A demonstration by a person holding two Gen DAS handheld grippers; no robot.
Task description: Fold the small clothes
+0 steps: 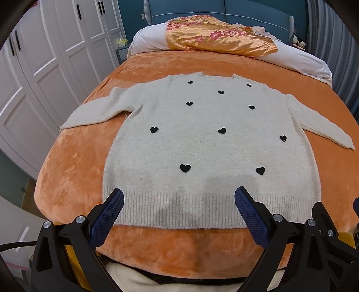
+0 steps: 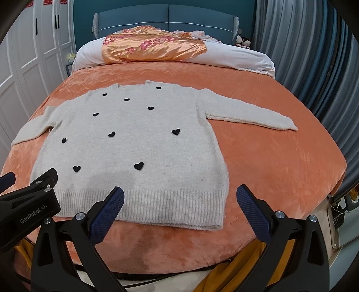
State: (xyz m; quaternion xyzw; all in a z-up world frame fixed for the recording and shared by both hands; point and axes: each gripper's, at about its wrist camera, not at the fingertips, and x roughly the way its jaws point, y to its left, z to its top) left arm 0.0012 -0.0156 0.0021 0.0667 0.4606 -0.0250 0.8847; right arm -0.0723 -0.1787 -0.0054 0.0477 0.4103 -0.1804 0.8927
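Observation:
A cream knit sweater [image 1: 206, 139] with black hearts lies flat and face up on the orange bedspread [image 1: 74, 170], both sleeves spread out, ribbed hem toward me. It also shows in the right wrist view [image 2: 134, 146]. My left gripper [image 1: 179, 197] is open and empty, hovering above the hem's left half. My right gripper [image 2: 179, 195] is open and empty above the hem's right corner. The left gripper's body [image 2: 24, 206] shows at the left of the right wrist view.
An orange floral quilt [image 1: 215, 36] and white pillows [image 1: 148, 40] lie at the head of the bed by a blue headboard [image 2: 168, 18]. White wardrobe doors [image 1: 44, 67] stand on the left, grey curtains [image 2: 314, 56] on the right.

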